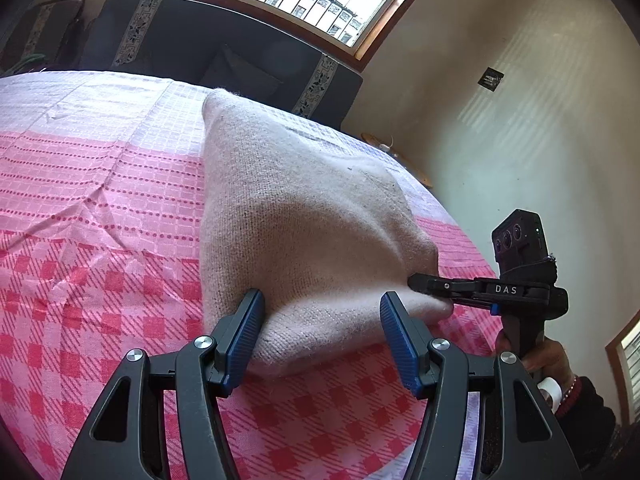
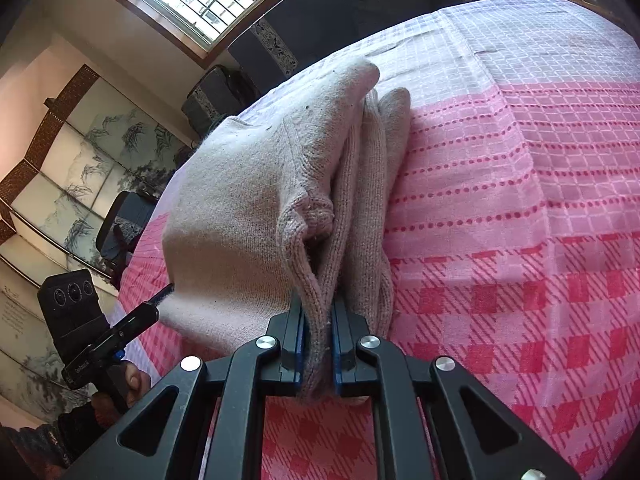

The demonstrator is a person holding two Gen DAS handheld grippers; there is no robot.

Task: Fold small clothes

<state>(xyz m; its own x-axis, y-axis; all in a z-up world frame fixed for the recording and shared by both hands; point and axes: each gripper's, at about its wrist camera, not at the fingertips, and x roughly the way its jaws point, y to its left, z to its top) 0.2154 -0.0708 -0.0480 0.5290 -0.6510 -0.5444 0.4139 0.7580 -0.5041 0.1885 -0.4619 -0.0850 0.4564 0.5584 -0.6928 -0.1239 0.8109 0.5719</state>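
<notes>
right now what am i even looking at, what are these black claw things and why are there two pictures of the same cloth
These are two hand-held tools, one in each of a person's hands, each with a two-finger claw and a camera looking along its fingers. So each picture comes from one tool and also catches the other.

The left tool's view shows the left claw, open around the near edge of a folded beige knit garment. The right claw reaches in from the side.

The right tool's view shows that right claw shut on a bunched knit edge of the same garment.

The garment lies on a pink checked cloth.
</notes>
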